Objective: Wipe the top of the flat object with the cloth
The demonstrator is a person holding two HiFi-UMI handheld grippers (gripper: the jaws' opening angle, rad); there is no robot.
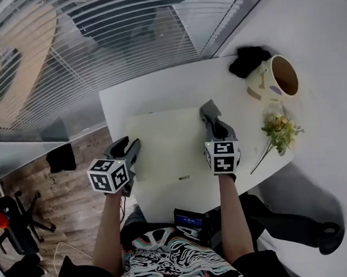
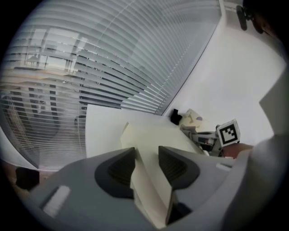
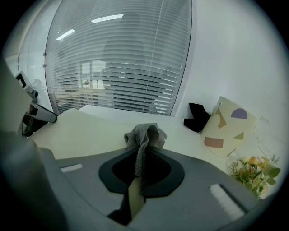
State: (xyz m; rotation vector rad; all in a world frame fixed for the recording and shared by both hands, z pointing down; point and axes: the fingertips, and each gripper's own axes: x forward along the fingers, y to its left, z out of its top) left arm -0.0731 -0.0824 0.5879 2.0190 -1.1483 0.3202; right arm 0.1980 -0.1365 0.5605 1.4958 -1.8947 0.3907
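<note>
From above, both my forearms (image 1: 110, 225) reached forward over the white surface (image 1: 135, 99), and each marker cube (image 1: 109, 174) bore only black-and-white squares. My left tongs (image 1: 130, 145) sat at the left edge of the cream flat rectangular board (image 1: 162, 144). My right tongs (image 1: 210, 116) angled down onto its right side. The left gripper view showed those jaws spread, with the board's edge between them. The right gripper view showed the jaws pinching the crumpled grey knitted cloth (image 3: 144, 134), which rested on the board.

The right tongs (image 3: 142, 155) pinch a grey cloth (image 3: 145, 134), which bunches up over a cream board (image 3: 81, 131) on the white table (image 3: 135, 113). Beyond lie a black rag (image 3: 197, 118), a tipped patterned pot (image 3: 228, 126) and flowers (image 3: 255, 171).
</note>
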